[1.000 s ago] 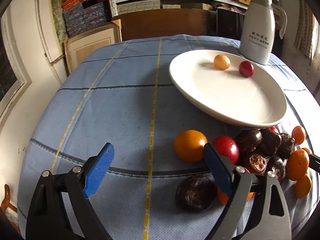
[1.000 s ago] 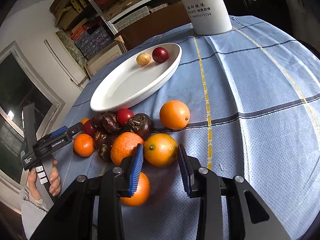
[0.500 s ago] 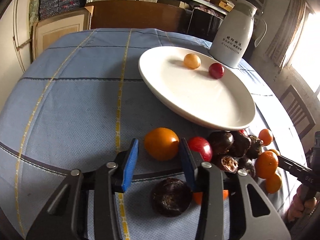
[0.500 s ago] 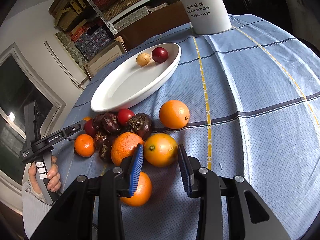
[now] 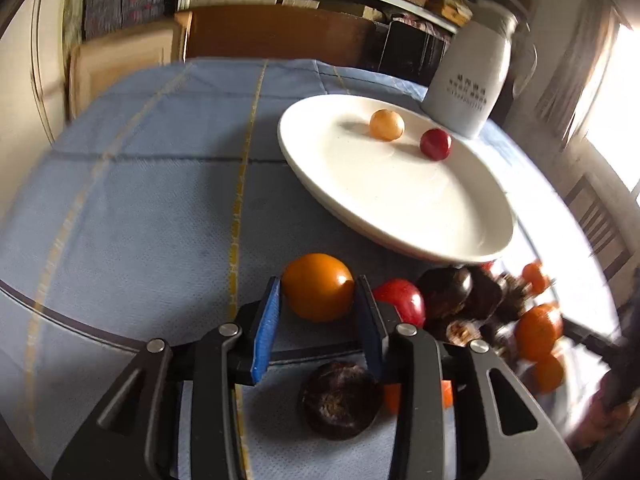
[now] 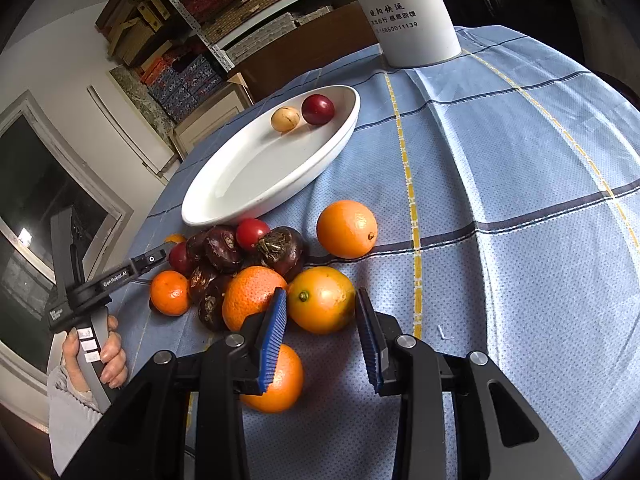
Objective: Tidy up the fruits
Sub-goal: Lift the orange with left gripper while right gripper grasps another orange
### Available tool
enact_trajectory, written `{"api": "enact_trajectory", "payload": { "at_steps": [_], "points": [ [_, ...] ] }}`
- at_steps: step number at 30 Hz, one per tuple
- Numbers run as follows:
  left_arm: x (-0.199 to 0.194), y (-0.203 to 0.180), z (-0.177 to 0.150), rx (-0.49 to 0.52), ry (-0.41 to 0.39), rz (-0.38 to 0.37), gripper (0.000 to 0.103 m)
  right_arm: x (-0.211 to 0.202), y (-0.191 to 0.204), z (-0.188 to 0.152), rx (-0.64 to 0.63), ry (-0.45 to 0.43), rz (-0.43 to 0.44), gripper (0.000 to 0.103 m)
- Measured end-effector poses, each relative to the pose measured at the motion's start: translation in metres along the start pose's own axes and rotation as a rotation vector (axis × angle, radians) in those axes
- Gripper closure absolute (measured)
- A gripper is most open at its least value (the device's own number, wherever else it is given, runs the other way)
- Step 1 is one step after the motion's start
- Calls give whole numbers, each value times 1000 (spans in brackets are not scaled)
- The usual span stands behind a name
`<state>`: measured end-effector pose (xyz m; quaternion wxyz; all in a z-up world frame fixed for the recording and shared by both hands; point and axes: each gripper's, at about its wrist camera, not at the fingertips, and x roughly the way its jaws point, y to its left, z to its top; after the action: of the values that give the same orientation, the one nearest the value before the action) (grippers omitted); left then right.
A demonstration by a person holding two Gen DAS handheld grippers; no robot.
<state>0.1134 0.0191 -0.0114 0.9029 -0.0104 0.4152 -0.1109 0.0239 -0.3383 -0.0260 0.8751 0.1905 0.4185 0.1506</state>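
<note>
fruit pile (image 6: 248, 272) before plate (image 6: 224, 216)

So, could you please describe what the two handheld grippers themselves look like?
The right gripper and left gripper have black angular frames with silver pivot bolts and ribbed blue pads on the fingers. In the right wrist view the left gripper's black-and-grey handle carries white "GenRobot.AI" lettering and white labels; a grey knit sleeve shows below.

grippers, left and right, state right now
left gripper: fingers closing on orange, grip unclear
right gripper: open around orange
</note>
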Motion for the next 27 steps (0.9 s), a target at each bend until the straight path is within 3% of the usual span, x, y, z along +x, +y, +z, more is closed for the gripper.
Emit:
{"api": "enact_trajectory", "payload": {
  "at_steps": [2,3,9,16,20,23,25,27],
  "points": [
    [0,-20,-6,123,-33,120,67,0,0,0,-2,0,-1,67],
    [0,-24,-6,146,-49,135,68,0,0,0,-3,0,-2,67],
    [7,-5,6,59,-31,51,66,0,0,0,-2,0,-2,67],
    [-2,-11,-2,88,-43,82,67,-2,-1,0,8,-9,-7,68],
    [-31,-10,-4,55,-121,115,67,-10,-4,1,21,-48,7,68],
    [-55,-18,1,45,-191,92,67,-22,-1,4,21,-103,27,70],
    [-61,-30,11,72,-207,84,67,-29,4,15,13,-138,44,80],
    [-61,-43,23,95,-211,80,67,-30,14,34,-4,-141,52,80]
  ]
}}
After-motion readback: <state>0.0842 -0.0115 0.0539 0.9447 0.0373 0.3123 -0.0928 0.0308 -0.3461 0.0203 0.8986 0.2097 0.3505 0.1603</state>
